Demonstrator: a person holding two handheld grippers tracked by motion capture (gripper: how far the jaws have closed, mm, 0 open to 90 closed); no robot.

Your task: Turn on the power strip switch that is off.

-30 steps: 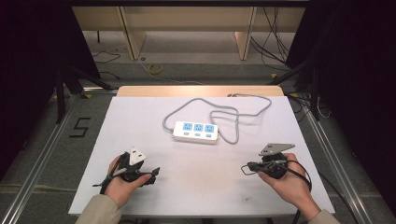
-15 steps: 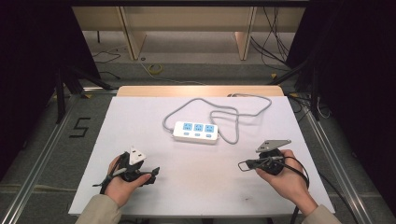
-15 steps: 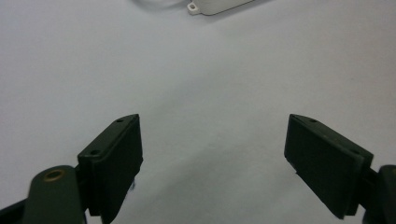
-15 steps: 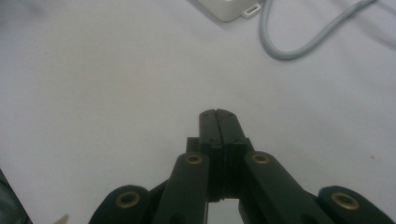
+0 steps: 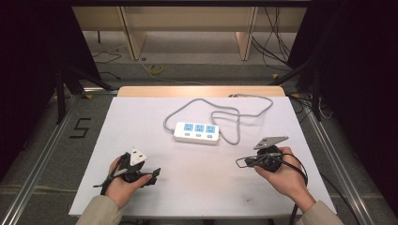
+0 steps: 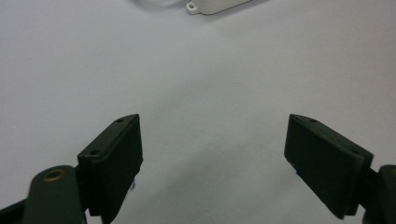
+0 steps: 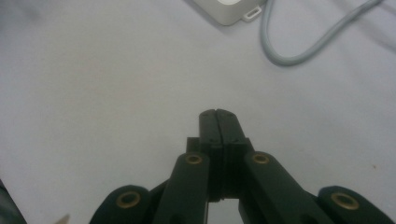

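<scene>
1. Change since the earlier frames: the right gripper has shifted a little toward the table's far side and inward; its grey three-cornered plate now sits slightly nearer the power strip. Left gripper and strip unchanged in position.
2. Nearest, high view: two sleeved forearms enter from the bottom edge. The left hand holds its gripper over the near-left part of the white table; a small white block sits on top of this gripper.
3. Left gripper view: the two black jaws stand wide apart, with bare table surface between them. Nothing is held.
4. The right hand holds its gripper over the near-right part of the table, jaws pointing toward the table's middle, a black cable looping around the hand.
5. Right gripper view: the jaws are pressed together, pad against pad, nothing between them; the tips hover over bare table.
6. Mid-table: a white power strip with three blue socket faces lies flat, well apart from both grippers. One corner of it shows at the top of each gripper view.
7. Its grey cord loops on the table beyond and right of the strip, running off the far edge.
8. Farthest: a wooden strip along the table's far edge, floor cables, and a floor marking "5" left of the table.
</scene>
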